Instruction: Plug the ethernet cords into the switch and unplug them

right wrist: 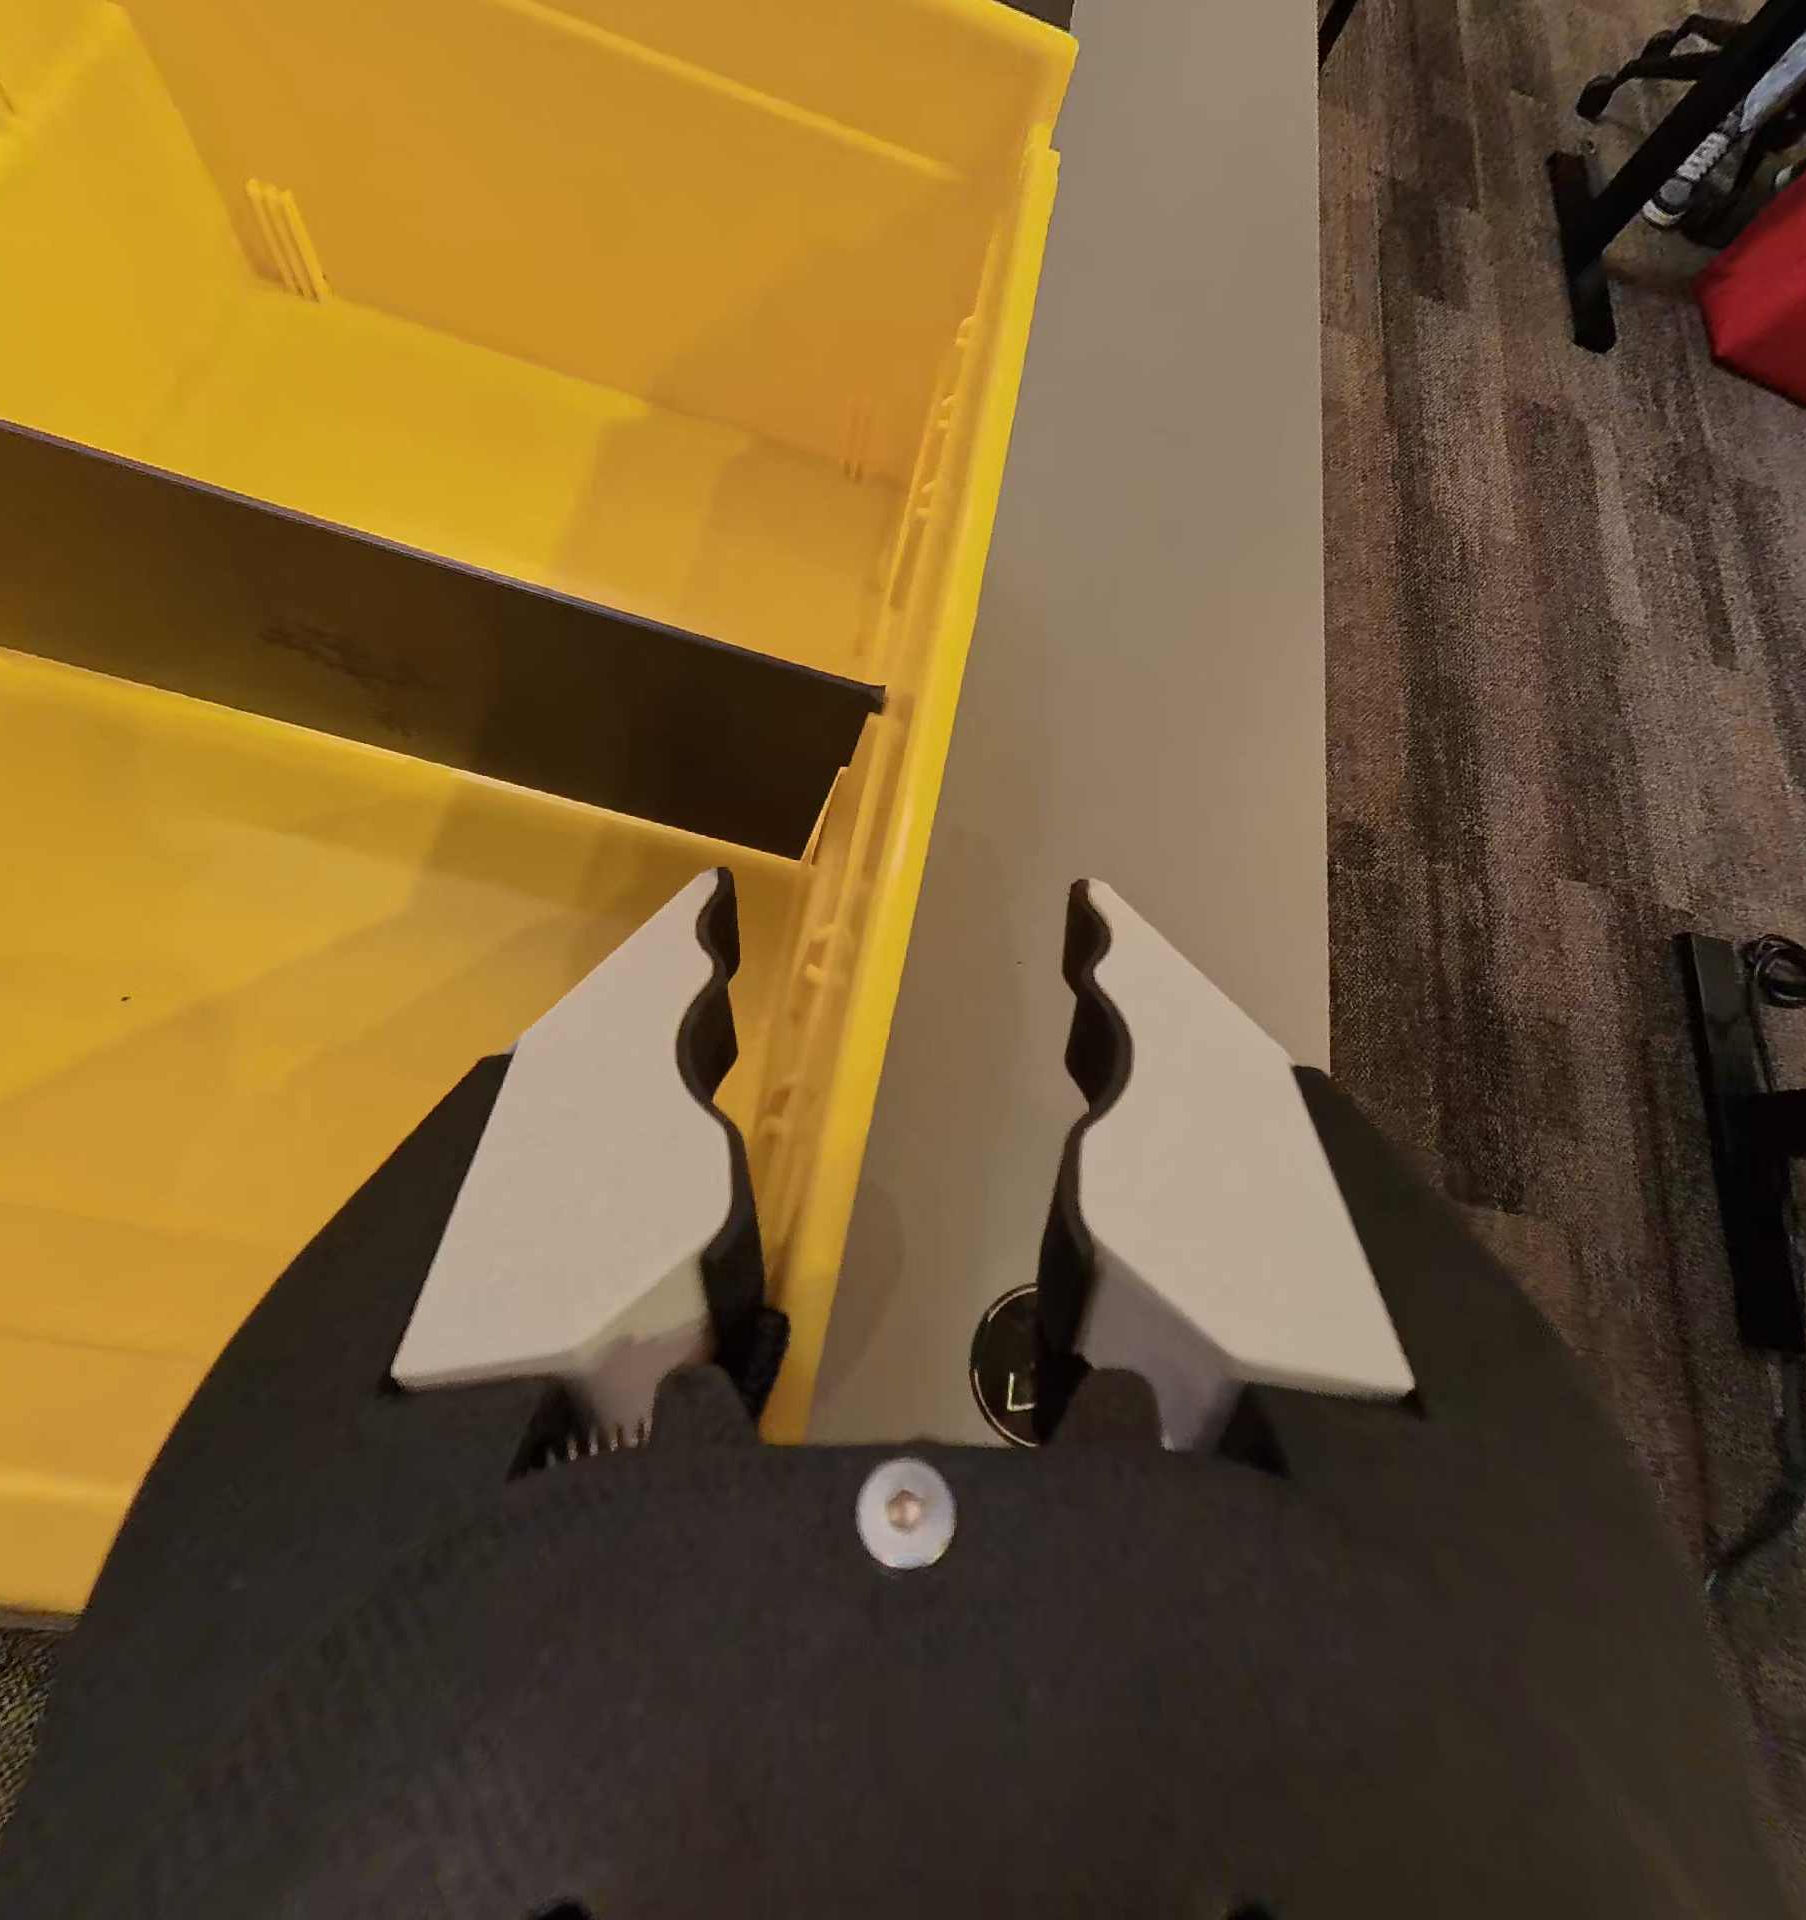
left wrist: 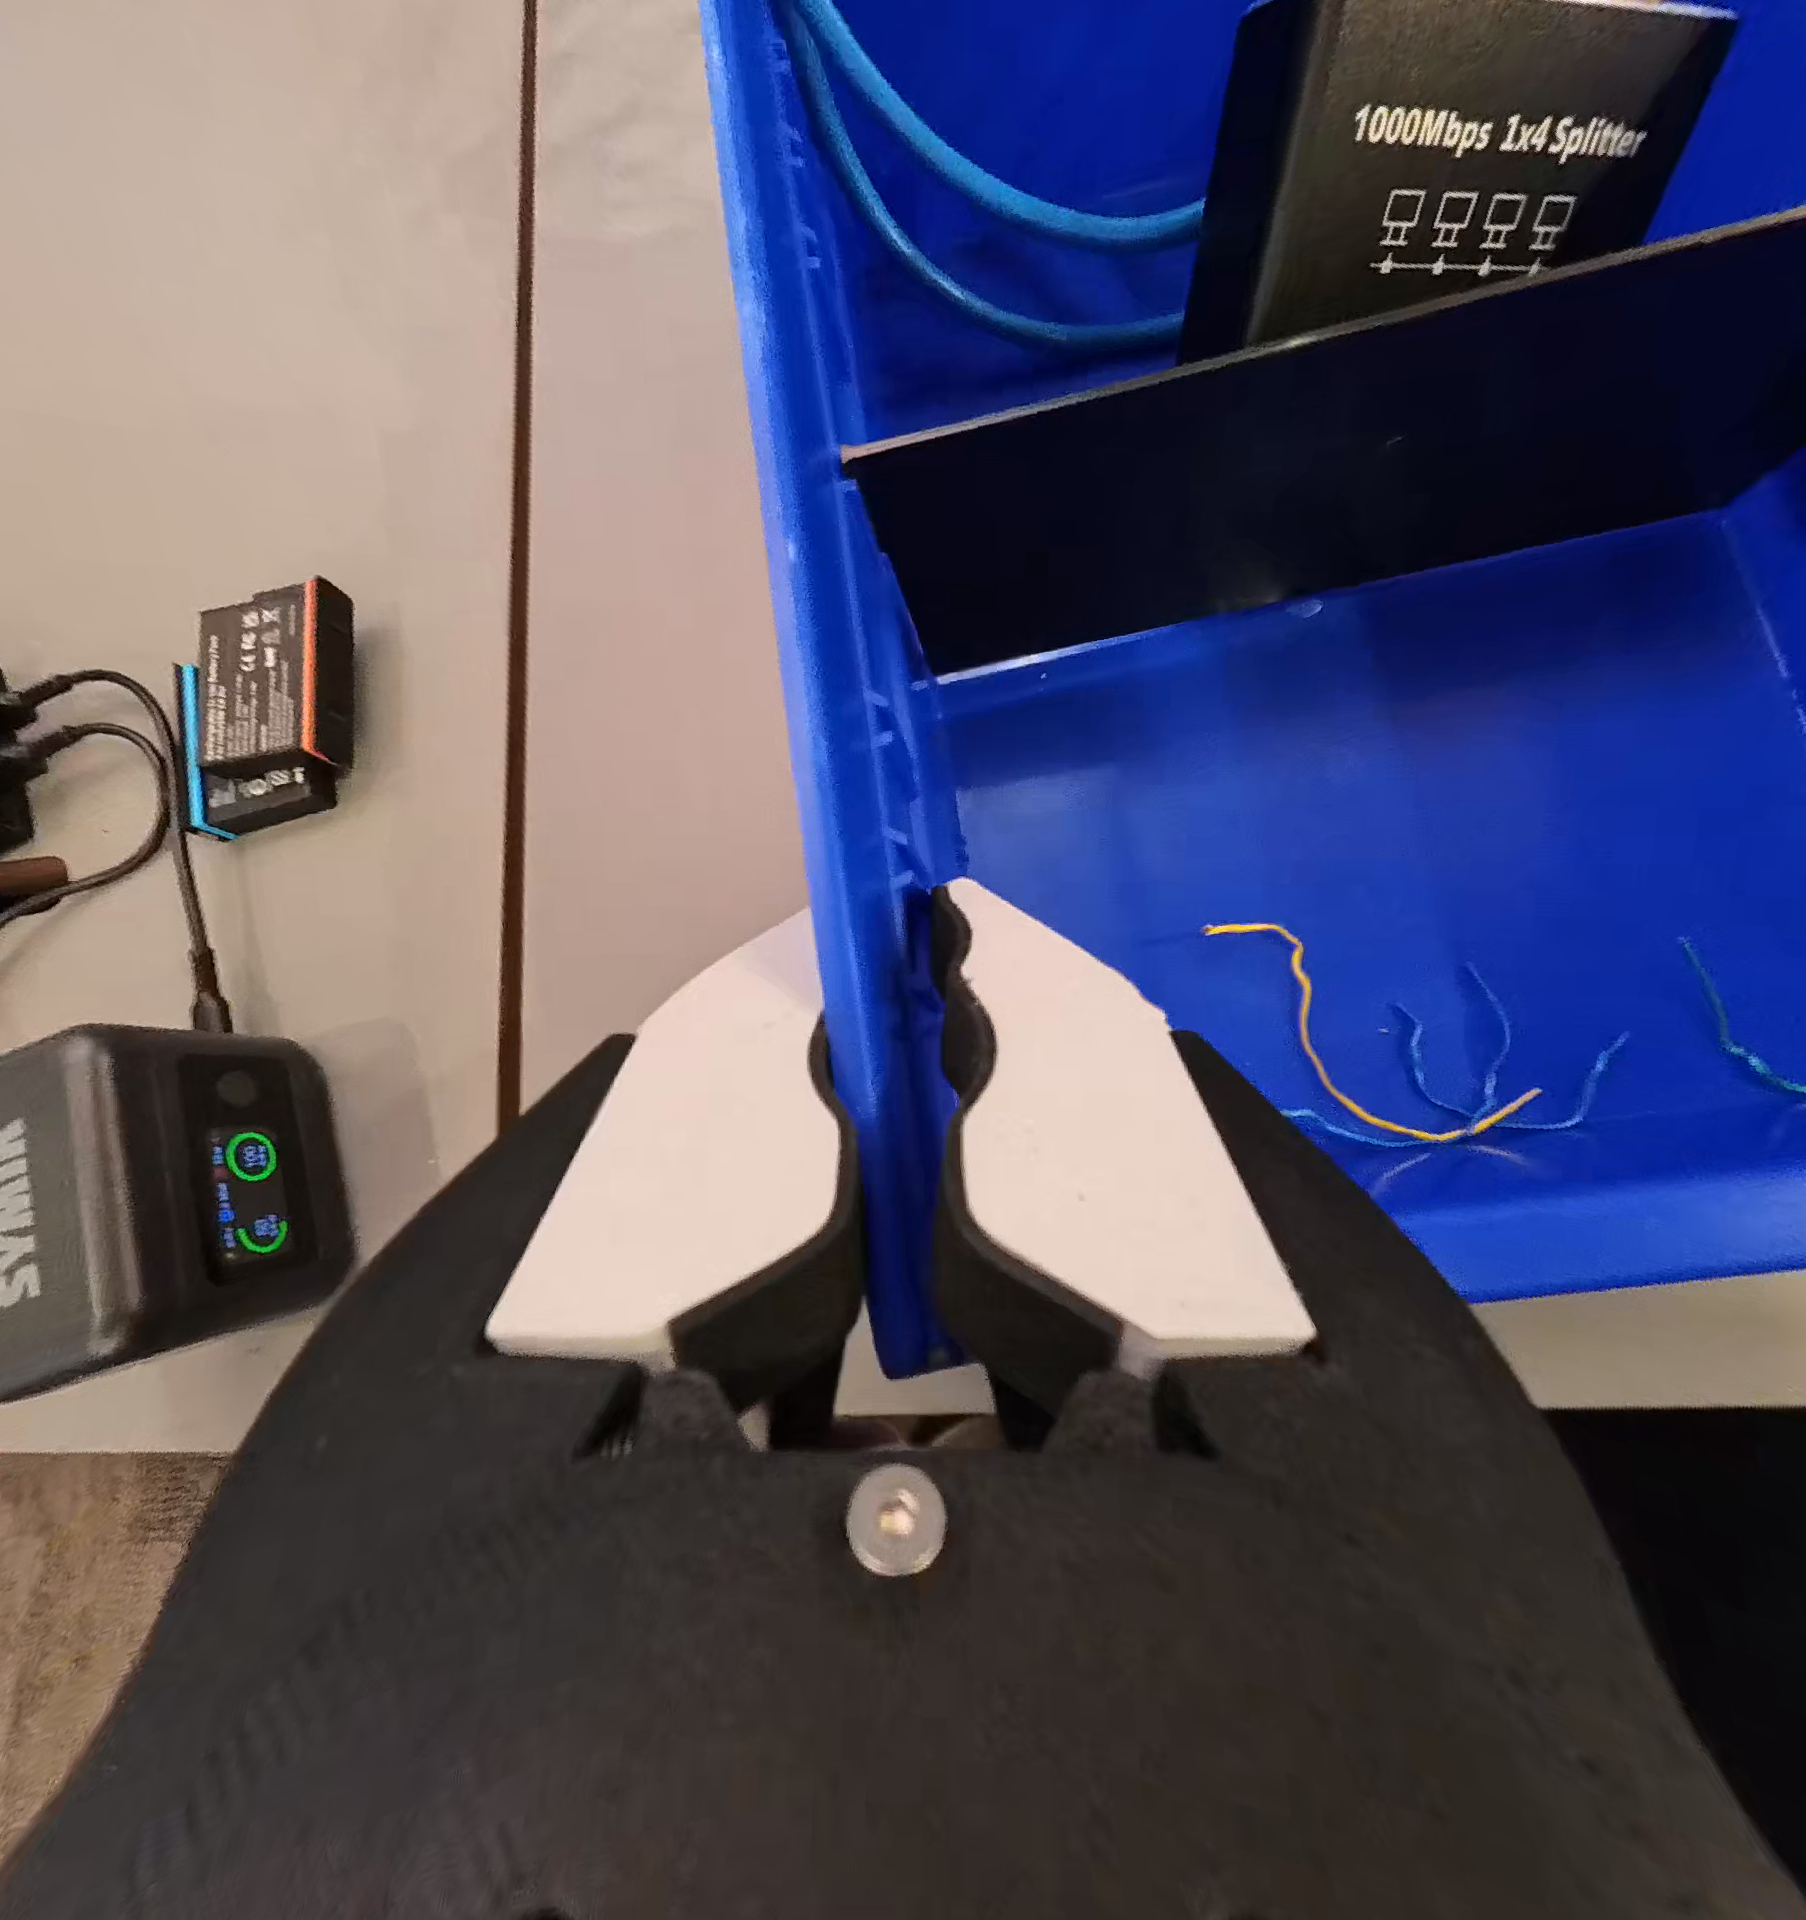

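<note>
In the left wrist view my left gripper is shut on the left wall of a blue bin. A black divider splits the bin. Behind it stand the black switch box and blue ethernet cords. The near compartment holds loose thin wire strands. In the right wrist view my right gripper is open, its fingers astride the right wall of a yellow bin, one inside and one outside. The yellow bin has a black divider and looks empty.
Left of the blue bin on the grey table lie a black charger with a lit screen, camera batteries and black cables. Right of the yellow bin is a strip of table, then its edge and carpet with a red box. The left gripper's tips are roughly 95 cm from the right gripper's.
</note>
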Available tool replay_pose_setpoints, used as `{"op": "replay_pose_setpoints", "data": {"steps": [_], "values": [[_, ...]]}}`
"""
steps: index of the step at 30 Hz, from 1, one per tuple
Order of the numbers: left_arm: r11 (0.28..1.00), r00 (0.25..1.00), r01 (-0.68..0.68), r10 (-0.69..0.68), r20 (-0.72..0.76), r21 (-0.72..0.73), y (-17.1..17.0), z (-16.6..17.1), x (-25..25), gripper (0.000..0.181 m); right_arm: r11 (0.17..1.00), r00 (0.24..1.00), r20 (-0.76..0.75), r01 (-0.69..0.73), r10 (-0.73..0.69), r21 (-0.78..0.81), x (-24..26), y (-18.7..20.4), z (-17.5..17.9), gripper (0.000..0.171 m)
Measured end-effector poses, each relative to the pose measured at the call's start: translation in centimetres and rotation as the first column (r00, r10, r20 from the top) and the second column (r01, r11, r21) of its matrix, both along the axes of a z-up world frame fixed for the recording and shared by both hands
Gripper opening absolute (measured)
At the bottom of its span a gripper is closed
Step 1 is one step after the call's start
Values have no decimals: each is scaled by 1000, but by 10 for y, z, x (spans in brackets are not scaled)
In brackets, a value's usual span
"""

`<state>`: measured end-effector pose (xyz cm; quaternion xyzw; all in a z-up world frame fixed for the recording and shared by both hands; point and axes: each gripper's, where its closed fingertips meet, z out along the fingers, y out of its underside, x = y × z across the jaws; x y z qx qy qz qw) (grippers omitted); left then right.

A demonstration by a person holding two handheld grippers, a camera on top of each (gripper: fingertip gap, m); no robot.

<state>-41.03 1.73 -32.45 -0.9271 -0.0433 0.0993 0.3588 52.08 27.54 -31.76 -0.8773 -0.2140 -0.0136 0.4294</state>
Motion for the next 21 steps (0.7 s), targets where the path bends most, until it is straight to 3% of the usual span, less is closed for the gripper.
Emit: {"op": "replay_pose_setpoints", "data": {"steps": [1,6,11,16,21], "values": [[1000,1000,2,-2,-21,3,0,1,-1,12,1000,1000,8,-2,2,3,0,0,0,63],[997,999,-23,26,-42,76,-1,19,-3,45,999,996,86,4,-9,53,3,-1,11,71],[969,986,-44,82,-146,245,5,79,2,80,983,981,183,23,-57,184,9,-2,55,79],[941,984,53,8,-179,334,28,119,48,97,957,989,131,23,-64,289,-5,-6,107,82],[925,968,171,-92,-235,340,61,139,113,107,939,990,121,-103,67,327,-67,-15,145,93]]}}
